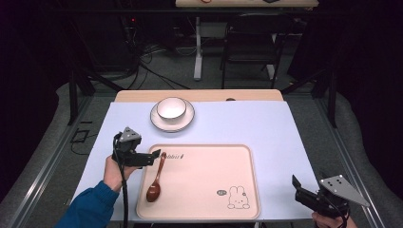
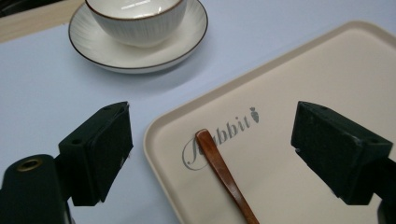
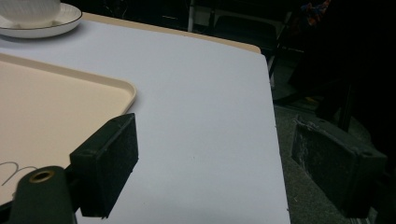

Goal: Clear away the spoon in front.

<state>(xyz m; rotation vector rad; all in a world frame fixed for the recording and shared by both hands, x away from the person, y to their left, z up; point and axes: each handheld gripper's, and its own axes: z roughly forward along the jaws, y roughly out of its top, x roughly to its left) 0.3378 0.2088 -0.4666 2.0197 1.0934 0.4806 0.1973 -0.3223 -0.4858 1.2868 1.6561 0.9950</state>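
- Black jaws of my left gripper [image 2: 210,154] stand wide apart, nothing between them but air, and the spoon's handle tip sits right below the gap.
- Wooden spoon [image 1: 156,178] lies on the tray's left side, handle end up by the printed lettering, bowl end toward my side of the table.
- Its long axis runs nearly front to back, tilted a little, so my jaws straddle it across the handle, which looks like the grip I want.
- From my left gripper [image 1: 153,156] the spoon is just beside and slightly below; I judge a short drop and a squeeze would catch the handle's top.
- Left is clearly the nearer hand; my right gripper [image 1: 300,187] hangs off the table's near right corner, well apart, jaws open and empty too.
- Pink tray [image 1: 237,156] is otherwise bare apart from its rabbit print.
- Farther back, a white bowl [image 1: 171,108] rests on its saucer [image 1: 188,119], beyond the tray on the pale table cover [image 1: 266,123].
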